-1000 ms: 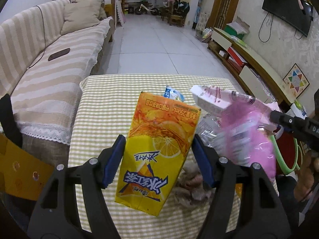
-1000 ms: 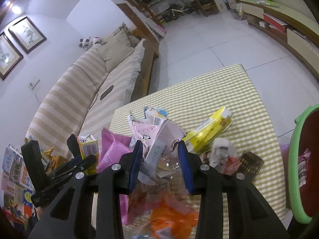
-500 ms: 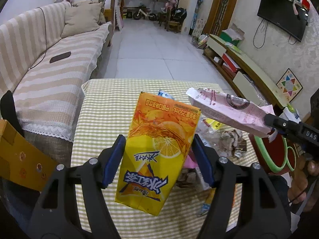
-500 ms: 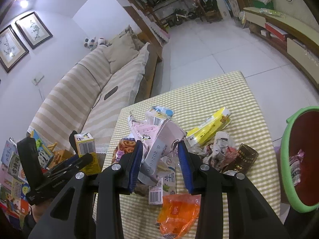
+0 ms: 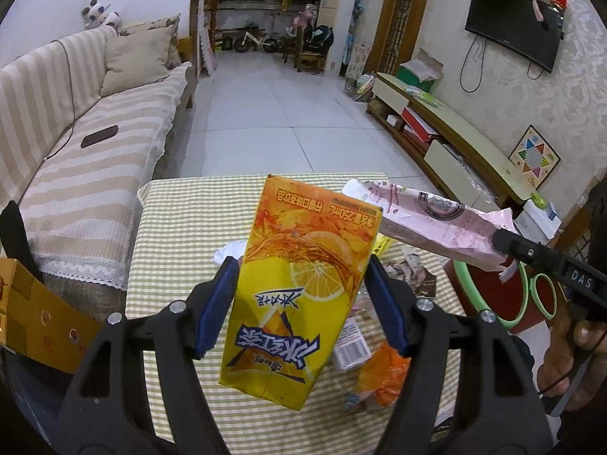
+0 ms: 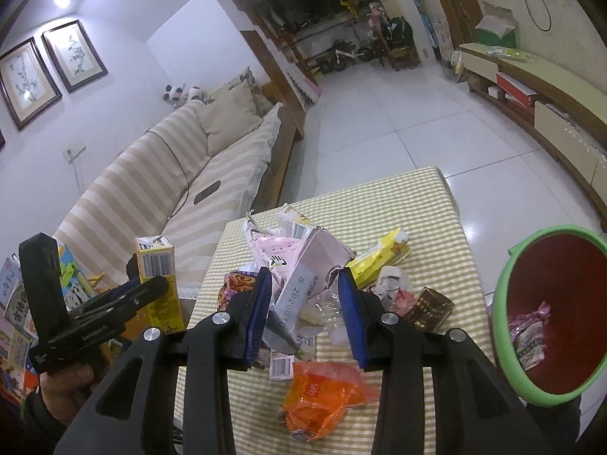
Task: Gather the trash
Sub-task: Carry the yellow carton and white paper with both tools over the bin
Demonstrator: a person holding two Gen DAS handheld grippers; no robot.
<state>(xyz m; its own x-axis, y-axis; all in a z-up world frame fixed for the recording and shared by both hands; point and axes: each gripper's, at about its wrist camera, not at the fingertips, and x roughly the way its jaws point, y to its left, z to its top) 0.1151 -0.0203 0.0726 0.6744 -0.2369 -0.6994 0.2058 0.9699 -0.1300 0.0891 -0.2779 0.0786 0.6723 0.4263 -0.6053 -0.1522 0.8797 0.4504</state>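
My left gripper [image 5: 299,269] is shut on a yellow-orange lemon tea carton [image 5: 299,303], held upside down above the checked table [image 5: 182,227]. My right gripper [image 6: 303,276] is shut on a crumpled pink carton [image 6: 299,265], also lifted off the table. Each view shows the other hand: in the left wrist view the right gripper [image 5: 500,244] with the pink carton [image 5: 436,220], in the right wrist view the left gripper [image 6: 151,290] with the tea carton [image 6: 157,276]. A red bin with a green rim [image 6: 504,303] stands at the table's right edge and has wrappers inside.
Loose trash lies on the table: an orange wrapper [image 6: 322,390], a yellow packet [image 6: 379,258], a dark brown wrapper [image 6: 432,307] and crumpled paper [image 6: 390,284]. A striped sofa [image 5: 95,151] runs along the left. A cardboard box [image 5: 38,322] sits at the near left.
Both grippers have risen with their cartons, so more of the table shows below. A pink plastic bag seen beside the right gripper a second ago is out of view now.
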